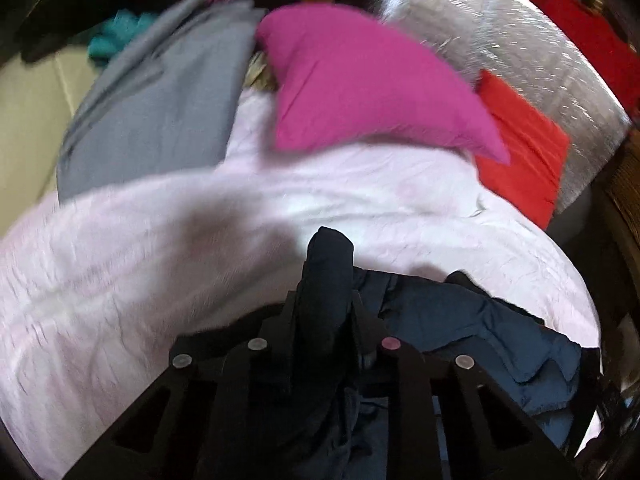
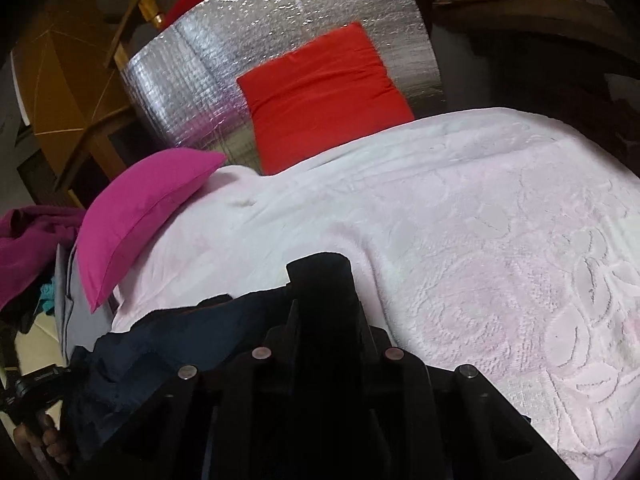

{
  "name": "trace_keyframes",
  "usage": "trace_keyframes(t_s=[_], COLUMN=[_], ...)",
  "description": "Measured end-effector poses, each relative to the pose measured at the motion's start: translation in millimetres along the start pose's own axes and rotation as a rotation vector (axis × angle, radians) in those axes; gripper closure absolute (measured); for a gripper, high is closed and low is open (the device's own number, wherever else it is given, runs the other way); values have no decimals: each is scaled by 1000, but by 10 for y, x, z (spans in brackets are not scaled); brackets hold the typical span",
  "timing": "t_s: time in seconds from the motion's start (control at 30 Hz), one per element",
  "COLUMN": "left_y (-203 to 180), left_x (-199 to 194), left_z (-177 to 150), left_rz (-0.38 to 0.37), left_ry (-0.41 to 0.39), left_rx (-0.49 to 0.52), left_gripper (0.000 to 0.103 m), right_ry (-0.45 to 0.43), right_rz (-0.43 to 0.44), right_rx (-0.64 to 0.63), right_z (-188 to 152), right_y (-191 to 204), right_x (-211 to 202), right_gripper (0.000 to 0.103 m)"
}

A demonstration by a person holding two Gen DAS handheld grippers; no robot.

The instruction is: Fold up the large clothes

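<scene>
In the left wrist view, the left gripper (image 1: 330, 240) is seen closed, its black fingers pinched on a fold of the dark navy padded garment (image 1: 460, 320), which is bunched on the pale pink embossed blanket (image 1: 160, 260). A magenta cushion (image 1: 360, 84), a grey cloth (image 1: 160, 100) and a red cushion (image 1: 524, 148) lie beyond.

In the right wrist view, the right gripper (image 2: 320, 268) is likewise closed; the navy garment (image 2: 168, 344) is gathered against its left side, though a grip cannot be confirmed. A silver foil mat (image 2: 280, 20) is spread behind.
</scene>
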State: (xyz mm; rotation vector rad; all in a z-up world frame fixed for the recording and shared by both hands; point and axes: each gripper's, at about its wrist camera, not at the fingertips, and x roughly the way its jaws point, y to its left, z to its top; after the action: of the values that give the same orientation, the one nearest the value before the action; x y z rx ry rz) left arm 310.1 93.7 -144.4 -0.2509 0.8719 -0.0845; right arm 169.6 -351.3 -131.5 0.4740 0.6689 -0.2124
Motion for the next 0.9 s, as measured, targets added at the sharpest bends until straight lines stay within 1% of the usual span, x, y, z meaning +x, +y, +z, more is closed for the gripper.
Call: trace_keyframes(t_s=[0.07, 0.1, 0.13, 0.2, 0.27, 0.3, 0.33, 0.37, 0.43, 0.47, 0.53, 0.57, 0.6, 0.63, 0.67, 0.7, 0.73, 0.77, 0.8, 0.87, 0.9], left_y=[-53, -50, -40, 15, 92, 101, 100, 84, 9, -33, -160, -239, -269, -311, -360, -414, -464, -511, -561, -627, -652], left_x=[17, 62, 140, 350, 447, 444, 431, 412, 361, 322, 173, 55, -24, -123, -239, -365, -451, -488, -490, -409, -320], left_z=[11, 6, -4, -43, -53, -50, -47, -41, -36, -38, -26, -14, -5, 11, 6, -10, -31, -55, -93, -199, -254], left_rz=[-4, -2, 5, 22, 18, 18, 27, 48, 101, 130, 198, 220, 227, 230, 226, 213, 200, 189, 174, 126, 105], left_ry=[-18, -12, 6, 72, 100, 97, 93, 85, 70, 58, 7, -32, -58, -90, -125, -164, -187, -192, -181, -128, -84], left_rx=[26, 28, 27, 3, -35, -40, -41, -34, 3, 27, 86, 118, 134, 147, 157, 170, 187, 205, 227, 267, 280], left_gripper=[80, 80, 80, 77, 73, 72, 71, 69, 69, 67, 66, 62, 52, 46, 36, 33, 32, 29, 28, 27, 27], right_ry=[1, 9, 26, 61, 95, 103, 115, 117, 106, 96, 47, -1, -50, -101, -141, -161, -172, -166, -138, -67, -9], right_rz=[-9, -14, -20, -16, -11, -11, -19, -27, -42, -53, -72, -81, -81, -74, -59, -39, -10, 27, 56, 83, 90], right_rx=[26, 44, 61, 97, 135, 146, 157, 163, 162, 154, 125, 105, 89, 74, 53, 27, -6, -48, -90, -138, -151], right_z=[-2, -9, -24, -48, -78, -79, -75, -70, -56, -36, 19, 61, 87, 98, 94, 88, 78, 55, 29, -47, -100], right_y=[-61, -105, -152, -242, -330, -351, -368, -371, -339, -310, -233, -168, -111, -50, 20, 88, 172, 274, 370, 512, 557], right_x=[11, 38, 86, 165, 238, 258, 272, 265, 214, 175, 25, -110, -242, -369, -481, -555, -614, -642, -624, -503, -381], right_gripper=[80, 80, 80, 80, 76, 72, 65, 63, 53, 52, 50, 46, 36, 31, 31, 31, 31, 31, 32, 35, 36])
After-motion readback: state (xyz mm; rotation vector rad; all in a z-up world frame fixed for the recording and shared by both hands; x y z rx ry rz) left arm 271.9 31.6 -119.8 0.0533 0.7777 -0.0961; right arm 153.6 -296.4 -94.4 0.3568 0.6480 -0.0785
